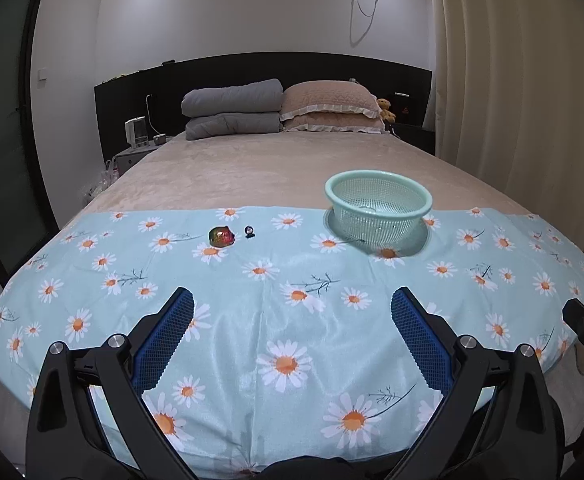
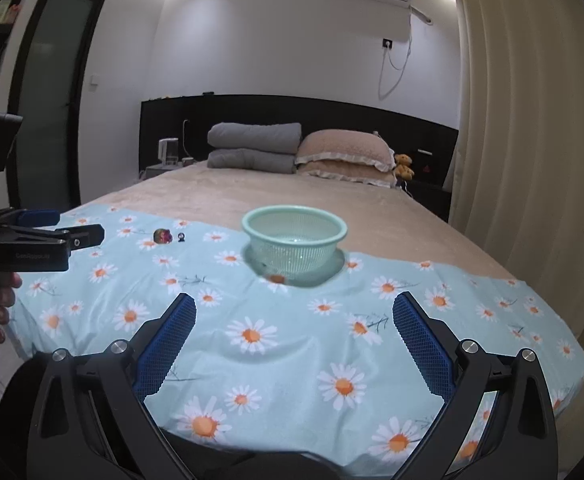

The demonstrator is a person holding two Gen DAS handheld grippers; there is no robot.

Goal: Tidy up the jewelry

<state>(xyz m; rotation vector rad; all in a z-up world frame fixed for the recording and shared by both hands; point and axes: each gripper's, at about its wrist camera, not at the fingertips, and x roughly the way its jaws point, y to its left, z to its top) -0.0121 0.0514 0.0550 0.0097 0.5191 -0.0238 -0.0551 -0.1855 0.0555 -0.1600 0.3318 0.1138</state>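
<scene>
A multicoloured jewel piece [image 1: 220, 236] and a small dark ring-like piece [image 1: 249, 232] lie side by side on the daisy-print cloth [image 1: 292, 320]. A pale green mesh basket [image 1: 377, 208] stands upright to their right, with no jewelry visible inside. My left gripper [image 1: 292, 304] is open and empty, well short of the jewelry. In the right wrist view the jewel piece [image 2: 162, 235], the small piece [image 2: 181, 237] and the basket [image 2: 294, 244] lie ahead. My right gripper [image 2: 293, 308] is open and empty, in front of the basket. The left gripper [image 2: 68, 234] shows at the left edge.
The cloth covers the foot of a beige bed [image 1: 276, 164]. Grey folded quilts [image 1: 232, 110] and pink pillows [image 1: 331, 108] sit at the headboard. A curtain [image 1: 511, 80] hangs on the right, a nightstand [image 1: 132, 152] stands on the left.
</scene>
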